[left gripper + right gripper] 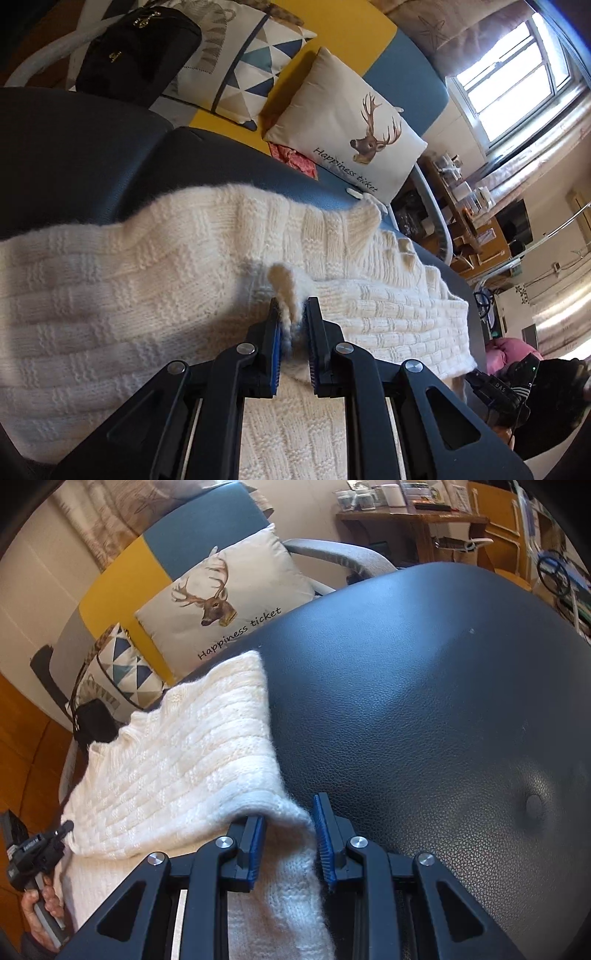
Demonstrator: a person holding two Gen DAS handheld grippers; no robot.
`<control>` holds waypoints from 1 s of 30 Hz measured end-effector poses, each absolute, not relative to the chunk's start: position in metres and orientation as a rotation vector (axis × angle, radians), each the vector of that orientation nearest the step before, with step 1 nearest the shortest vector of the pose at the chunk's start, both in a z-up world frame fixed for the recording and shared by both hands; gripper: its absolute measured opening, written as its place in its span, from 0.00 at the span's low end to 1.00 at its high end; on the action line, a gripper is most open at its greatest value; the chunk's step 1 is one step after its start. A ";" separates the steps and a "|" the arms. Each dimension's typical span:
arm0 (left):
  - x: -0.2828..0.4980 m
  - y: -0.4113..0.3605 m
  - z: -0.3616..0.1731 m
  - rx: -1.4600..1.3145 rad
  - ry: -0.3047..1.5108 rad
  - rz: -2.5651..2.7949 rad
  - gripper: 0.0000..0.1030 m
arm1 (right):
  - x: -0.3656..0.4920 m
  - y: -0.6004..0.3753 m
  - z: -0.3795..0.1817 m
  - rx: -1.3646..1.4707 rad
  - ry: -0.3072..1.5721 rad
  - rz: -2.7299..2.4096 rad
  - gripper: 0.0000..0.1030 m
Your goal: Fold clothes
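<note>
Sweater (147, 295), white knit, lies spread on dark leather seat (424, 701) | left gripper (291, 314) clenched on a raised pinch of its knit | right gripper (290, 819) clamped over its folded edge | deer cushion (229, 602) behind, on sofa

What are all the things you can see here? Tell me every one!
White knitted sweater: one, cream white, spread on the dark surface.
Dark leather-look padded surface: one, black-blue, under the sweater.
Deer-print cushion: one, beige, on the sofa behind.
Triangle-pattern cushion: one, white, blue and grey, beside the deer cushion.
Black handbag: one, black, on the sofa.
Yellow, blue and grey sofa: one, behind the surface.
Wooden side table: one, brown, holding small jars and boxes.
Left hand-held gripper: black with blue pads, shut on a sweater fold.
Right hand-held gripper: black with blue pads, sweater edge between its fingers.
</note>
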State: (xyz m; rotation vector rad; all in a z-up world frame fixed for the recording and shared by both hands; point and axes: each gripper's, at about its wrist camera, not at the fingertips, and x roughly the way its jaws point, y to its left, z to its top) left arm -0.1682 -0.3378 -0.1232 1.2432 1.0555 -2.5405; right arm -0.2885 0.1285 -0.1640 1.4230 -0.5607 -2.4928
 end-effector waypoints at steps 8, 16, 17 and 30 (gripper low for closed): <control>-0.167 -0.340 -0.133 1.286 1.115 -2.486 0.12 | -0.284 0.151 -0.170 1.443 -0.801 -2.382 0.26; -0.166 -0.343 -0.138 1.291 1.202 -2.452 0.13 | -0.259 0.200 -0.188 1.341 -1.370 -2.106 0.27; -0.166 -0.343 -0.138 1.290 1.202 -2.452 0.14 | -0.255 0.205 -0.189 1.307 -1.430 -2.073 0.27; -0.167 -0.338 -0.137 1.298 1.157 -2.460 0.15 | -0.269 0.173 -0.219 1.239 -1.729 -1.780 0.31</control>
